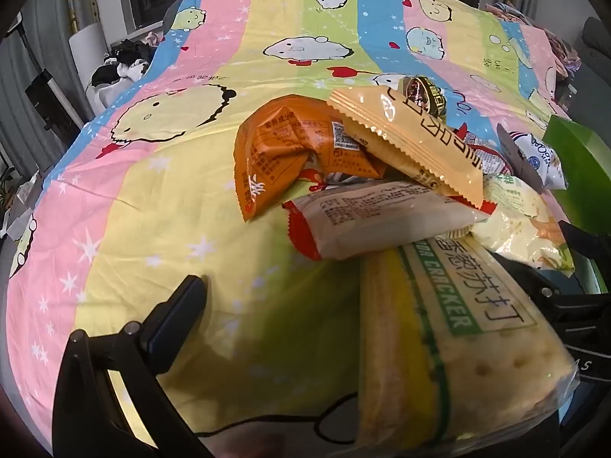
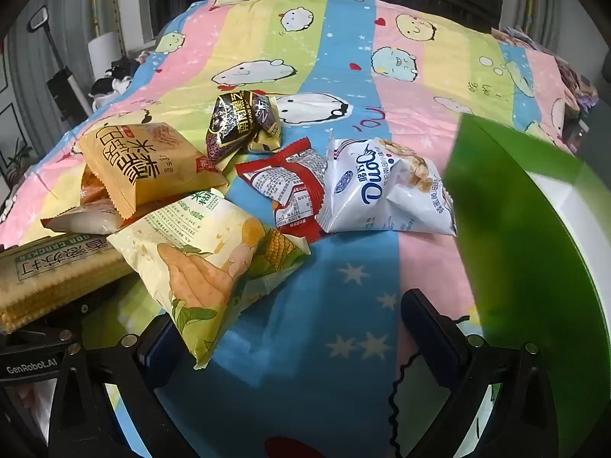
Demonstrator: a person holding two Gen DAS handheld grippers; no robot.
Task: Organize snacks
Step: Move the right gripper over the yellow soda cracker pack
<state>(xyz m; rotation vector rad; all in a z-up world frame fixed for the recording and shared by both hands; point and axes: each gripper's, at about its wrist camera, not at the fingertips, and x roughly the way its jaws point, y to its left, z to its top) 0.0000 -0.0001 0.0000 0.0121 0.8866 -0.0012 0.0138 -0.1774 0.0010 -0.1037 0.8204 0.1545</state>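
Both tongs, left tongs (image 1: pixel 359 305) and right tongs (image 2: pixel 290 328), are hanging wide apart, empty; they're best starting with the corn snack bag (image 2: pixel 214 263), gripping its edge.

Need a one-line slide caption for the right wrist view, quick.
Open right gripper hovers over a cartoon bedsheet, snack packets piled ahead: corn snack bag, white packet, green box at right.

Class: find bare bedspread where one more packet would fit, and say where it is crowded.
Free: the bedspread between the corn packet and the green box, and the far stretch beyond the black packet. Crowded: the overlapping pile around the orange packet and crackers.
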